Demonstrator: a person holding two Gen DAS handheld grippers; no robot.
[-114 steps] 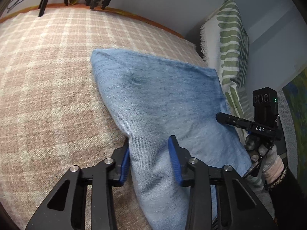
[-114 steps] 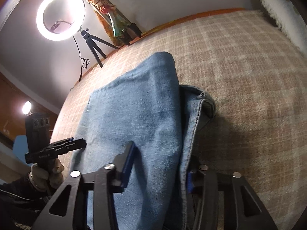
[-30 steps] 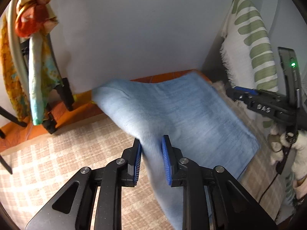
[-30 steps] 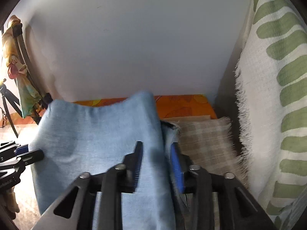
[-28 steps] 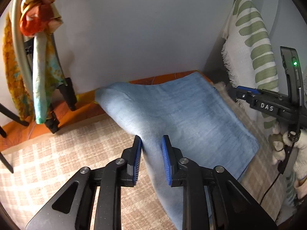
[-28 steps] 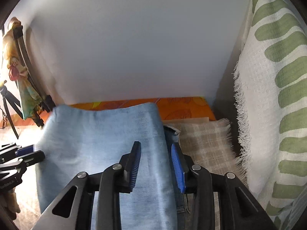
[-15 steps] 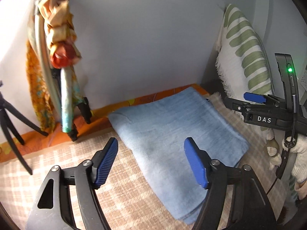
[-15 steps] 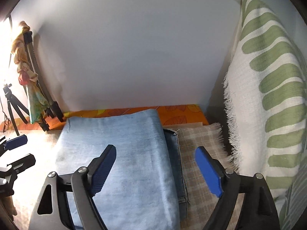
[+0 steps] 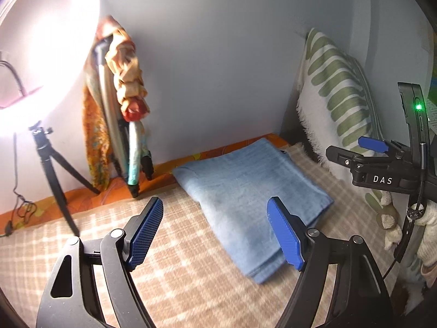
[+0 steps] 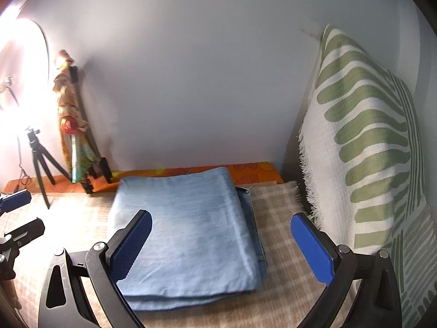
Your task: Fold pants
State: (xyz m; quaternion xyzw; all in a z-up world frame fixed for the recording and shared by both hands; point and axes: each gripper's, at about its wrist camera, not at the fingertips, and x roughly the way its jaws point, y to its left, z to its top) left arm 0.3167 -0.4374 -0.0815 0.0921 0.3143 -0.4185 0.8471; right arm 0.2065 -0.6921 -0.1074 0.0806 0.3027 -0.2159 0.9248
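The light blue denim pants (image 9: 245,191) lie folded in a flat stack on the checked beige blanket (image 9: 177,273), near the wall. In the right wrist view the pants (image 10: 185,227) show several layers at the near edge and a darker waistband on the right. My left gripper (image 9: 215,205) hovers above and short of the stack, its jaws opening, with nothing between its blue pads. My right gripper (image 10: 221,216) hangs over the near edge of the pants, its jaws opening wide and gripping nothing. Each gripper shows at the edge of the other's view.
A white pillow with green stripes (image 10: 366,142) leans at the right, close to the pants. A lit ring light on a black tripod (image 9: 52,169) and a stand draped with coloured cloth (image 9: 123,104) stand at the left wall. An orange sheet edge (image 10: 254,170) runs along the wall.
Both grippers were shut on the lifted pants, then opened and let go. The pants dropped flat onto the blanket as a folded stack. Both grippers pulled back and up.
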